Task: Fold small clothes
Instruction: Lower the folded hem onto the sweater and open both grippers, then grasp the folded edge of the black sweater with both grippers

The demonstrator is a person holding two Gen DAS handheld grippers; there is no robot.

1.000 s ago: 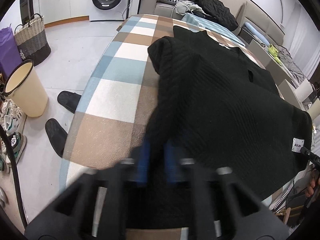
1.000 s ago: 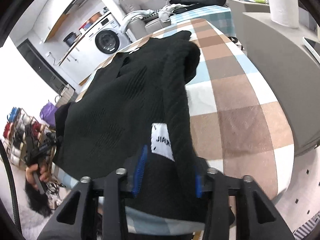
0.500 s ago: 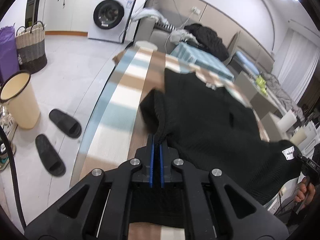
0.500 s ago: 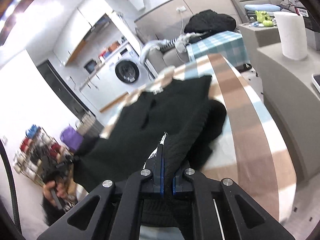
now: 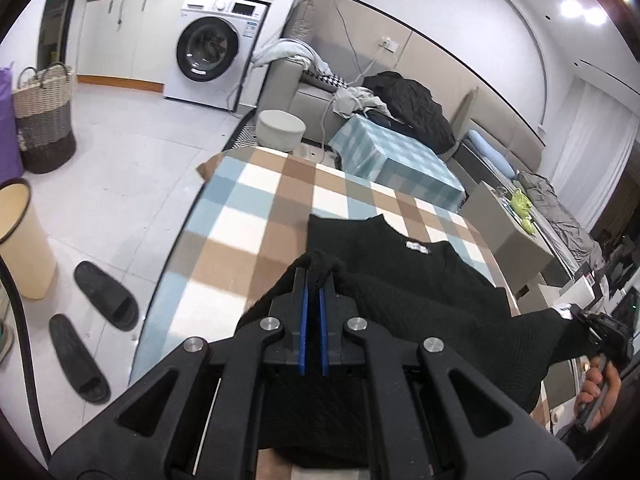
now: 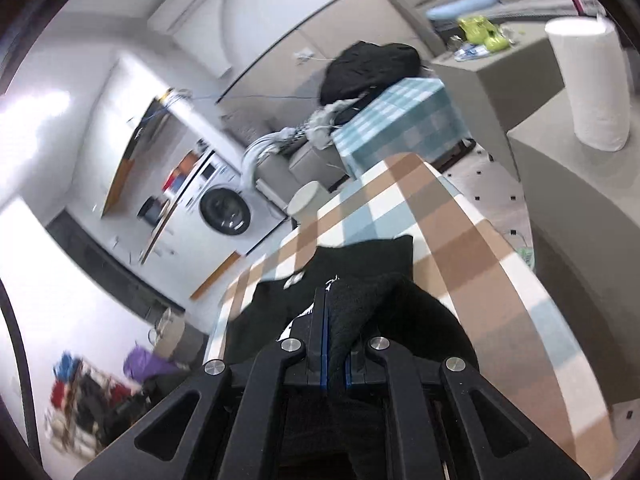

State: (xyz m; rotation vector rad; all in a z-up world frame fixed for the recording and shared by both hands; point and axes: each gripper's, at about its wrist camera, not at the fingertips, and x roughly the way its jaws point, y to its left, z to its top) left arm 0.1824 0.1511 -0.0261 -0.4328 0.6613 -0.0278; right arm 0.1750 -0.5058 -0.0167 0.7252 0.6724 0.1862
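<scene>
A black knit sweater (image 5: 424, 280) lies on the checked tablecloth (image 5: 260, 216) with its collar and white neck label toward the far end. My left gripper (image 5: 315, 276) is shut on a bunched fold of the sweater's near edge, lifted off the cloth. In the right wrist view my right gripper (image 6: 333, 300) is shut on the other near corner of the sweater (image 6: 360, 264), by a white tag. The right gripper (image 5: 600, 326) also shows at the far right of the left view, gripping the stretched hem, with a hand below it.
Two black slippers (image 5: 92, 328) and a cream bin (image 5: 20, 240) stand on the floor left of the table. A woven basket (image 5: 42, 120), a washing machine (image 5: 208, 48), a round stool (image 5: 280, 130) and a sofa with clothes lie beyond. A paper towel roll (image 6: 592, 84) stands on a grey counter at right.
Both grippers have closed on the sweater's near edge and lifted it up and toward the far end; the sweater's lower half now hangs raised between them.
</scene>
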